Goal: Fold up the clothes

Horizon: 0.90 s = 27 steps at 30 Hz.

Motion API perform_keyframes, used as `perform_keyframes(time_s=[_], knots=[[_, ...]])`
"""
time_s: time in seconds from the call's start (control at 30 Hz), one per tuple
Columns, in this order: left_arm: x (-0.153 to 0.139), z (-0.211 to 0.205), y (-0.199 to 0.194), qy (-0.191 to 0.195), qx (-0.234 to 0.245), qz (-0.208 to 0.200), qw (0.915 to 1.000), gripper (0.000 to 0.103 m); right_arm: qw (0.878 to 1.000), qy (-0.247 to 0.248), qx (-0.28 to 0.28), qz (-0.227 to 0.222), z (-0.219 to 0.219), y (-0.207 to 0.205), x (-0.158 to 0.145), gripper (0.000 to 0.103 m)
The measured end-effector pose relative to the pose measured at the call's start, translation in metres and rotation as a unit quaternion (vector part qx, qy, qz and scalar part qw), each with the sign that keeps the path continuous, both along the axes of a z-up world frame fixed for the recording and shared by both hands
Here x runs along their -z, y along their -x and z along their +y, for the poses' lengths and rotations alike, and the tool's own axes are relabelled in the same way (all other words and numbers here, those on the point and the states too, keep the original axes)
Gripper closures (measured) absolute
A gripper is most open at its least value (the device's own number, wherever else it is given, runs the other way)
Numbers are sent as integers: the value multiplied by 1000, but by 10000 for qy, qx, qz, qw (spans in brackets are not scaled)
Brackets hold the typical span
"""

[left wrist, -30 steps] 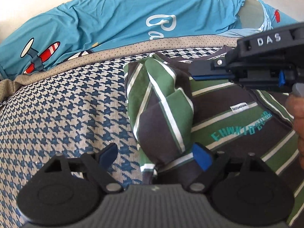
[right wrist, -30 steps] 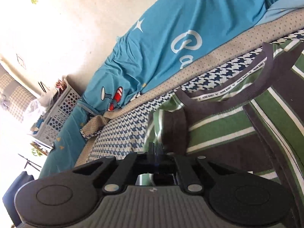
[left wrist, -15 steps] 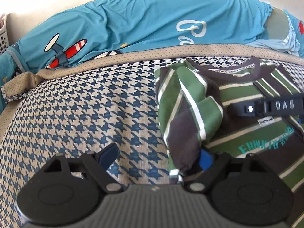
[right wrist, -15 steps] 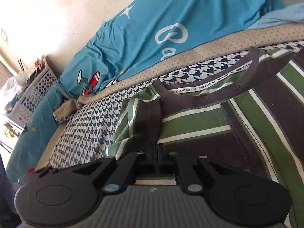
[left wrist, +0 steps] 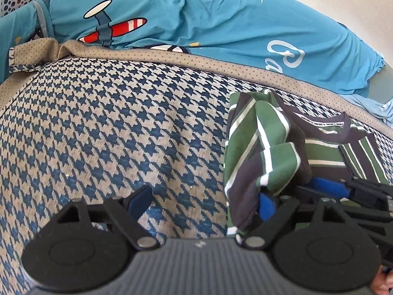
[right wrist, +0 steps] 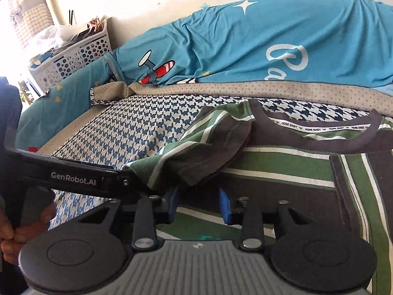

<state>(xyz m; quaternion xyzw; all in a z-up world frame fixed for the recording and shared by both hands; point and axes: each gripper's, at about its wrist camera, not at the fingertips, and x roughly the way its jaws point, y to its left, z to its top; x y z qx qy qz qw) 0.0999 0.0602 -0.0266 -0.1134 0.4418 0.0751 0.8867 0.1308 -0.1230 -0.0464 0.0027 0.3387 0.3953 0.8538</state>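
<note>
A green, brown and white striped shirt [right wrist: 282, 172] lies flat on the houndstooth mat [left wrist: 110, 135], collar towards the back. Its left sleeve [left wrist: 260, 152] is folded inward over the body. My left gripper [left wrist: 203, 201] is open wide at the shirt's left edge; the sleeve's end drapes against its right finger and nothing is pinched. My right gripper [right wrist: 199, 205] hovers low over the shirt's chest, its jaws opening, blue pads apart with only flat fabric beneath them. Its fingers [left wrist: 326, 186] show just right of the sleeve in the left wrist view.
A blue duvet with a plane print [right wrist: 245, 44] is heaped along the back, behind the mat's dotted beige border [left wrist: 221, 64]. A white perforated basket [right wrist: 73, 56] stands at the far left by the wall. A hand [right wrist: 14, 236] grips the left tool's handle.
The right gripper's jaws, shut before, have parted. Both wrists have rolled. The left view has slid left, so the shirt sits further right, and the right gripper has come down beside the sleeve.
</note>
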Motion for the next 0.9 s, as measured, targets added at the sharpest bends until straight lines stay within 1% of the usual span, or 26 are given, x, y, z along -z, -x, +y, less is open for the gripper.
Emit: perform_keyframes(time_s=[0.1,0.2,0.23,0.3,0.33,0.37,0.4,0.43,0.53,0.63,0.73,0.8,0.83,0.9], knots=[[0,-3,-1,-51,43,13,10000,16,9998,-183,-47,-12,-3,0,-2,68],[0,-5,-2,-72,69,17,9999,16,9996,-294,37,-18,-2,-1,-3,68],[-1,-5,-3,-72,71,16,9999,16,9993,-362,69,26,-4,-3,-2,68],[-2,-5,-3,-60,67,19,10000,16,9976,-598,142,328,-7,-7,1,69],[-2,-5,-3,-50,67,23,10000,15,9961,-719,178,488,-9,-10,3,76],[-3,-5,-4,-43,75,27,10000,15,9941,-841,215,648,-11,-12,5,81],[-3,-6,-4,-40,95,28,9999,15,9929,-888,277,746,-11,-14,6,90],[-4,-7,-4,-37,121,27,9999,14,9914,-961,353,810,-13,-15,6,94],[-7,-10,-3,12,244,-26,9997,12,9859,-1249,522,986,-21,-21,1,96],[-13,-12,-2,262,445,-156,9985,6,9868,-1209,579,905,-29,-21,-16,96],[-20,-15,0,526,666,-290,9960,5,9910,-1055,469,681,-38,-16,-32,96],[-21,-17,2,567,801,-329,9946,3,9949,-690,278,684,-40,-14,-35,96],[-21,-19,3,499,797,-319,9951,3,9962,-448,200,714,-39,-13,-35,95],[-19,-20,2,271,643,-245,9973,3,9974,24,216,688,-37,-10,-29,93]])
